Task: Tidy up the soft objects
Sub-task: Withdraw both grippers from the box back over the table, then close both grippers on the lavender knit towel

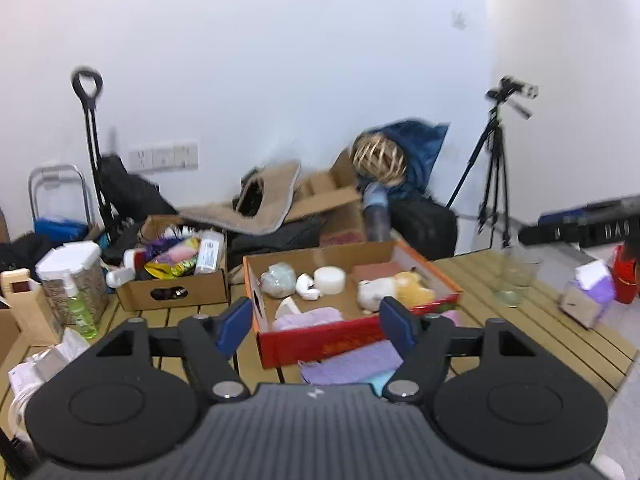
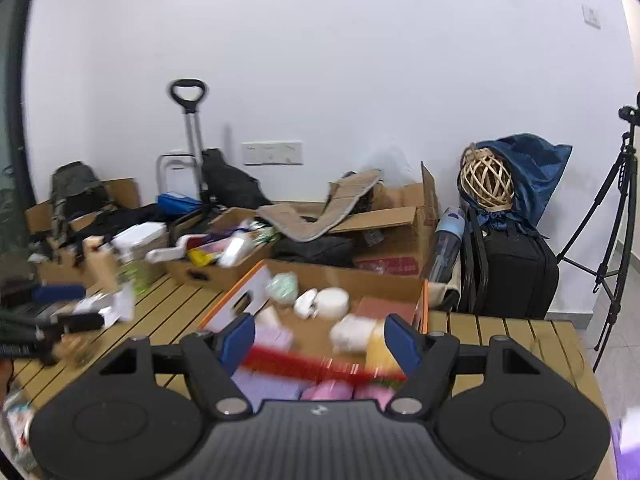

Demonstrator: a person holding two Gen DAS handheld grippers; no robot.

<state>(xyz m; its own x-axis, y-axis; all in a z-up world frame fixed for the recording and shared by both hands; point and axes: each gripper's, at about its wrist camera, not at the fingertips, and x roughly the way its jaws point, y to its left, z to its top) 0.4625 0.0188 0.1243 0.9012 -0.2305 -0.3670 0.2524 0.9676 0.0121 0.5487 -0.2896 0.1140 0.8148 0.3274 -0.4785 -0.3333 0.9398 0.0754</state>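
On your left, a brown box (image 1: 172, 294) full of bottles and bags sits on the wooden table (image 1: 520, 320). Your left claw (image 1: 316, 320) is spread wide with nothing in it. Past it stands the red box (image 1: 340, 340) with soft toys inside: a white one (image 1: 374, 290) touching a yellow one (image 1: 414, 286). A purple cloth (image 1: 352, 362) lies on the table just in front of the red box. Your right claw (image 2: 320, 342) is spread wide and empty too, above the red box's blurry front edge. A clear glass (image 1: 514, 280) stands farther right.

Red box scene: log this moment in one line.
left gripper open, empty | right gripper open, empty | red box holds soft items | purple cloth outside
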